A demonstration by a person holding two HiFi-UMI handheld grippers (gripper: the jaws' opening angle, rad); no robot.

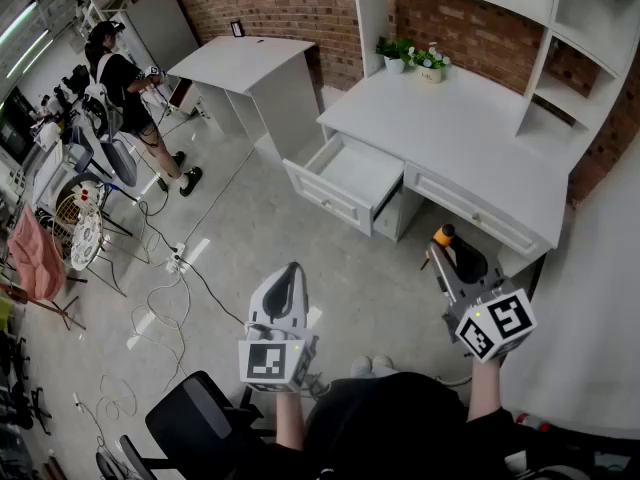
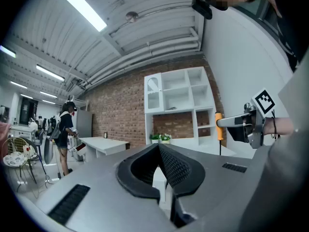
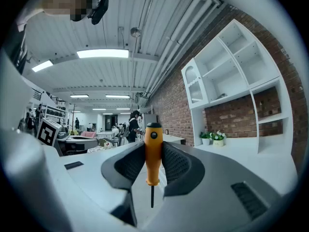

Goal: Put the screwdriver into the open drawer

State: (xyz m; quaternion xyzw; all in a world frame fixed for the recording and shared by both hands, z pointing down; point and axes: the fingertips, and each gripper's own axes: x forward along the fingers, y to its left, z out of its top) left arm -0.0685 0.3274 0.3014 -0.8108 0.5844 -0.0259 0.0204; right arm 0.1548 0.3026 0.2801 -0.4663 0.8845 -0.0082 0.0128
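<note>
The screwdriver (image 1: pixel 443 235) has an orange handle and a thin dark shaft. My right gripper (image 1: pixel 447 248) is shut on its handle, which stands upright between the pads (image 3: pixel 174 163) with the shaft pointing down. It hangs in the air in front of the white desk (image 1: pixel 460 138), right of the open drawer (image 1: pixel 355 168), which looks empty. My left gripper (image 1: pixel 291 271) is held over the floor, nearer to me than the drawer. Its pads (image 2: pixel 176 168) meet at the tips with nothing between them. The left gripper view also catches the screwdriver (image 2: pixel 218 124) off to the right.
A shut drawer (image 1: pixel 475 218) sits right of the open one. Two potted plants (image 1: pixel 410 56) stand at the desk's back under white shelves. A second white table (image 1: pixel 245 63) and a person (image 1: pixel 125 88) are at far left. Cables (image 1: pixel 170 268) lie on the floor, and a black chair (image 1: pixel 195 418) is near me.
</note>
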